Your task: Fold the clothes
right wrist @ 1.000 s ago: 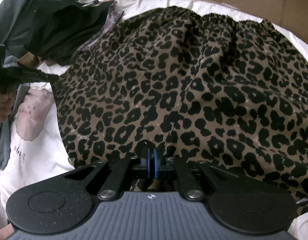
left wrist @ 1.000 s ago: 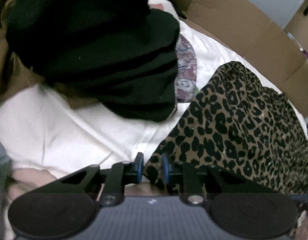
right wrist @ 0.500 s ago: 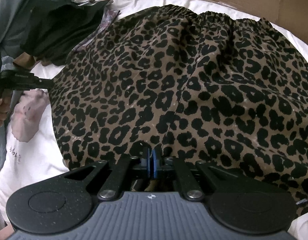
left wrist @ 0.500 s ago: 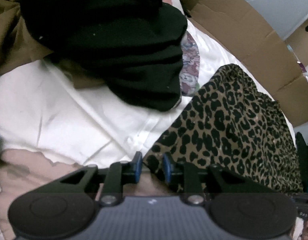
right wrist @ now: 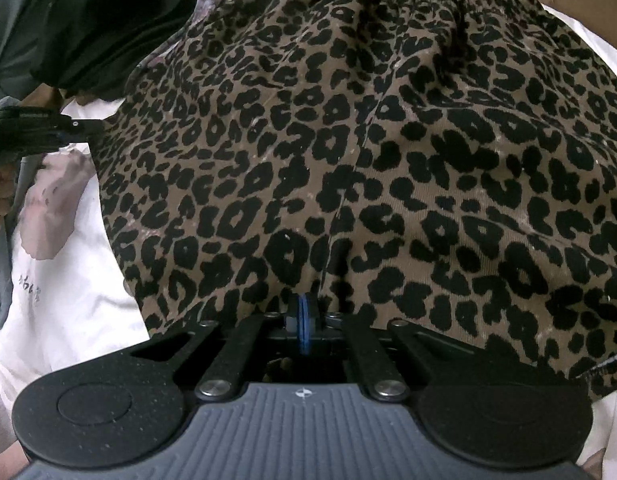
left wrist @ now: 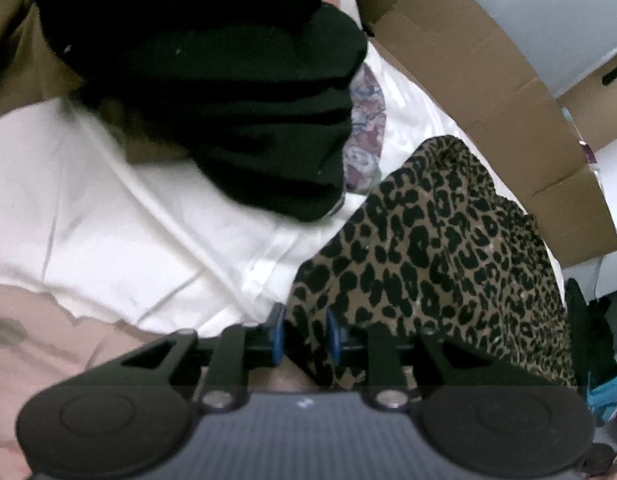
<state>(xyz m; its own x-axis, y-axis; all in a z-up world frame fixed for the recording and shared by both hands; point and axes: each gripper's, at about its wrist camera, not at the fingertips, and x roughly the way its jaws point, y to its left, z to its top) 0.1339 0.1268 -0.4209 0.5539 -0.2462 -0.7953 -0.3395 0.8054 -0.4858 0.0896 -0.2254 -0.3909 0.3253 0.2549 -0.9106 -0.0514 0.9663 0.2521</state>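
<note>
With each hem corner pinched, right gripper pressed together on cloth, left gripper slightly parted around it, the leopard-print skirt stays taut, likely for folding.

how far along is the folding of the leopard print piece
Early. Done: the leopard-print garment lies spread flat, its gathered waistband at the far edge. In hand: the right tongs are shut on its near hem, and the left tongs straddle the hem's corner, a gap between the pads, so a firm grip can't be confirmed. Left: no fold shows yet, and the black clothes and white T-shirt sit unfolded.
</note>
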